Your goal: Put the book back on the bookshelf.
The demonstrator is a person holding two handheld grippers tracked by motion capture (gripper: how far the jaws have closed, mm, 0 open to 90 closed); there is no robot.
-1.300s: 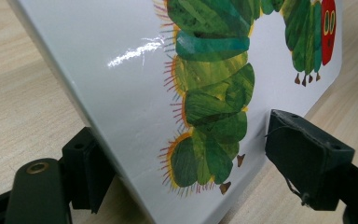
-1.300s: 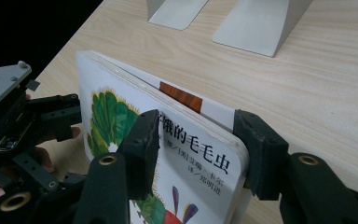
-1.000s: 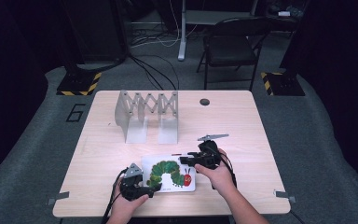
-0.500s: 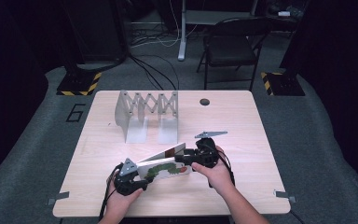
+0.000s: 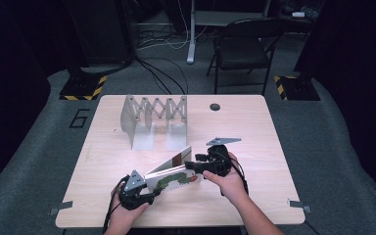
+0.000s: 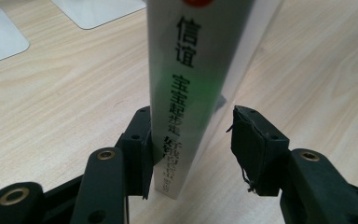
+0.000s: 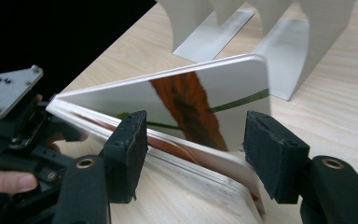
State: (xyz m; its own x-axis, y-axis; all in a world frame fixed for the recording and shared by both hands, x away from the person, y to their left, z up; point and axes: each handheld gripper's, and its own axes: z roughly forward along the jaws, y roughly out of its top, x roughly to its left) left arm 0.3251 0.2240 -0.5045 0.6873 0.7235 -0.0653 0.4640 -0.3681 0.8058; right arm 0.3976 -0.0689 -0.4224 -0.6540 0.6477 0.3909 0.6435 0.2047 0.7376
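Observation:
A picture book [image 5: 171, 174] with a green caterpillar on it lies near the table's front edge, its top cover raised like a wedge. My left gripper [image 5: 152, 192] is open at the book's left end. In the left gripper view the white spine [image 6: 191, 70] with black characters stands between the jaws, touching the left pad [image 6: 140, 154]; a gap separates it from the right pad. My right gripper [image 5: 194, 166] is open at the book's right end. In the right gripper view its pads [image 7: 128, 149] straddle the lower pages while the glossy cover [image 7: 191, 93] rises behind them.
A white metal accordion book rack [image 5: 154, 115] stands behind the book on the wooden table [image 5: 264, 137]. A small black disc [image 5: 215, 106] sits near the far edge. A folding chair [image 5: 240, 46] and cables are on the floor beyond.
The book lay flat one second ago. Its cover has swung up from the right side, and both grippers have drawn closer to the book's two ends.

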